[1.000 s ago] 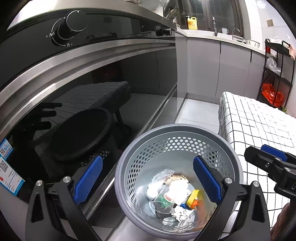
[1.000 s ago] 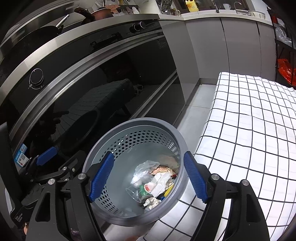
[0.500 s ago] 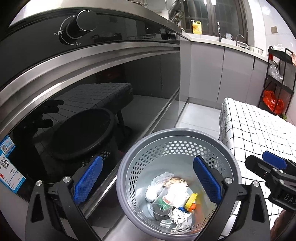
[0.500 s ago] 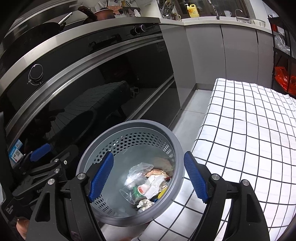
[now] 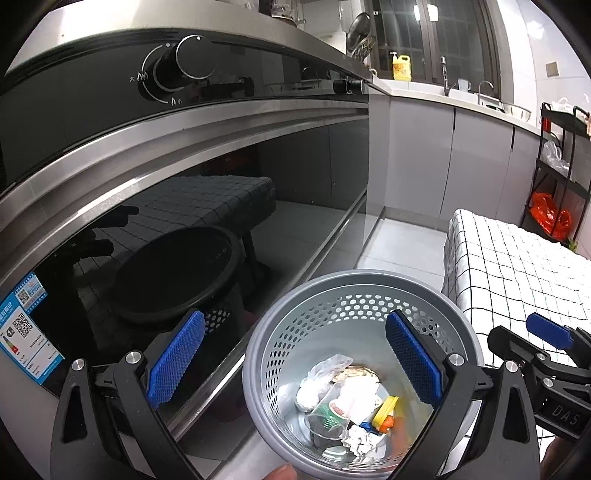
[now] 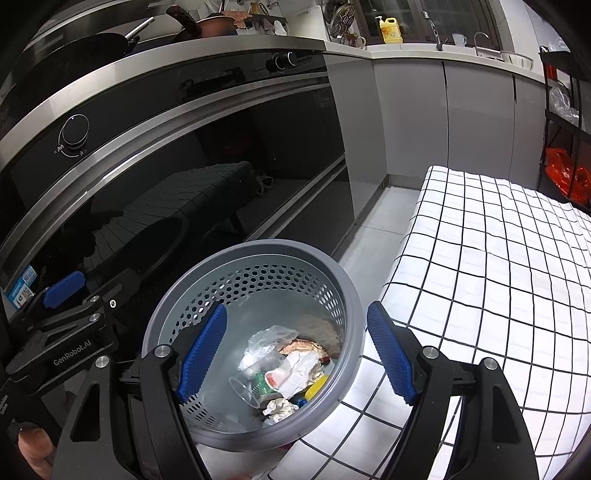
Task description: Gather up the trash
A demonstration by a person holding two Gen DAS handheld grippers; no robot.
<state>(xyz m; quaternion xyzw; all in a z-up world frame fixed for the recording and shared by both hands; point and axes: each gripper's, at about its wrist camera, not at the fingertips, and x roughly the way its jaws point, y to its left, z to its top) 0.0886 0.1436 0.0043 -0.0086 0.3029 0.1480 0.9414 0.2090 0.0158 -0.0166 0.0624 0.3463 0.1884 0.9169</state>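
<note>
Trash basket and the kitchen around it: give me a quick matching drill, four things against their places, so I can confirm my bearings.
Things:
1. trash basket
2. yellow detergent bottle
3. orange plastic bag
4. checked cloth

Places:
A. on the black rack at far right
B. on the floor between the oven front and the table
C. draped over the table at right
D. on the counter by the sink

Pairs: 1-B, 2-D, 3-A, 4-C
</note>
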